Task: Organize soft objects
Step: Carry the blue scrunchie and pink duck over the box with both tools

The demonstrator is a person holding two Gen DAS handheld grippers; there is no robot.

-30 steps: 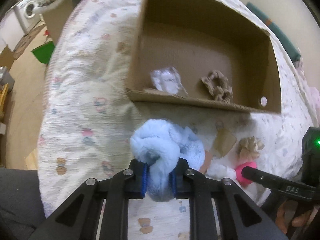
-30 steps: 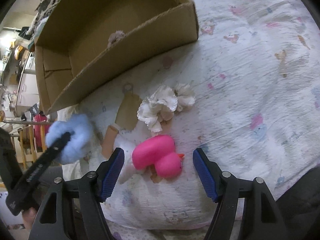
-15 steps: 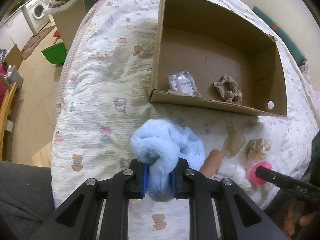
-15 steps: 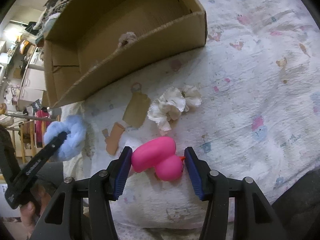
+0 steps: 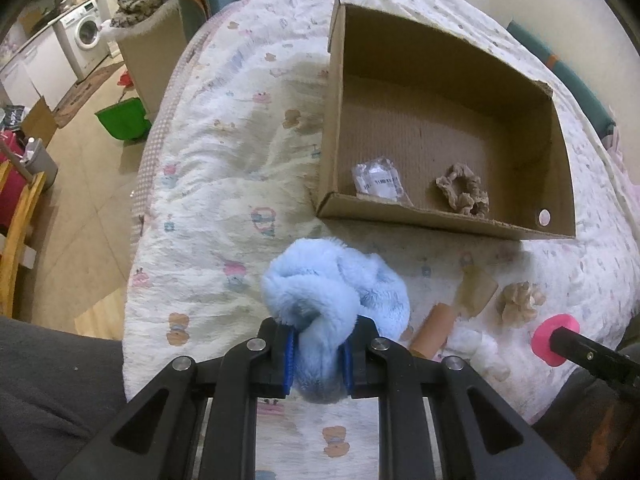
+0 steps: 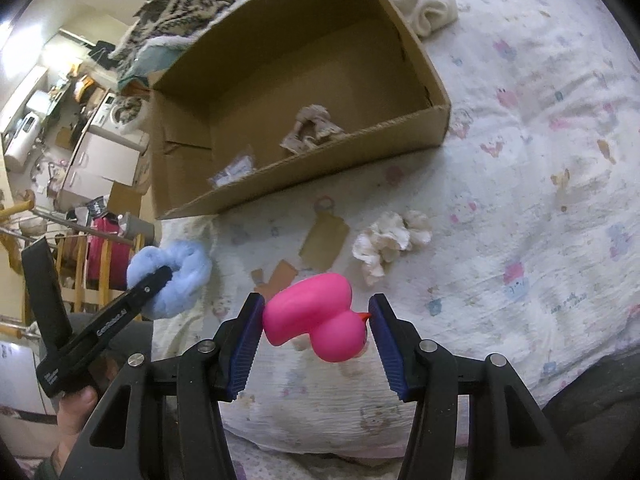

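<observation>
My left gripper (image 5: 318,354) is shut on a fluffy light-blue scrunchie (image 5: 332,292) and holds it above the bed; it also shows in the right wrist view (image 6: 172,276). My right gripper (image 6: 316,340) is shut on a pink rubber duck (image 6: 316,324), lifted off the quilt; the duck shows in the left wrist view (image 5: 554,330). An open cardboard box (image 5: 420,216) lies ahead with a tan scrunchie (image 5: 462,194) and a plastic packet (image 5: 376,178) inside. A cream scrunchie (image 6: 386,244) lies on the quilt in front of the box.
Brown paper tags (image 6: 322,240) and a small cardboard tube (image 5: 432,326) lie on the quilt near the box. A white cloth (image 6: 430,6) lies behind the box. The bed edge drops to the floor at left, with a green bin (image 5: 122,120).
My right gripper closed on the pink duck and lifted it off the quilt. My left gripper rose and pulled back with the blue scrunchie, so the box looks farther away.
</observation>
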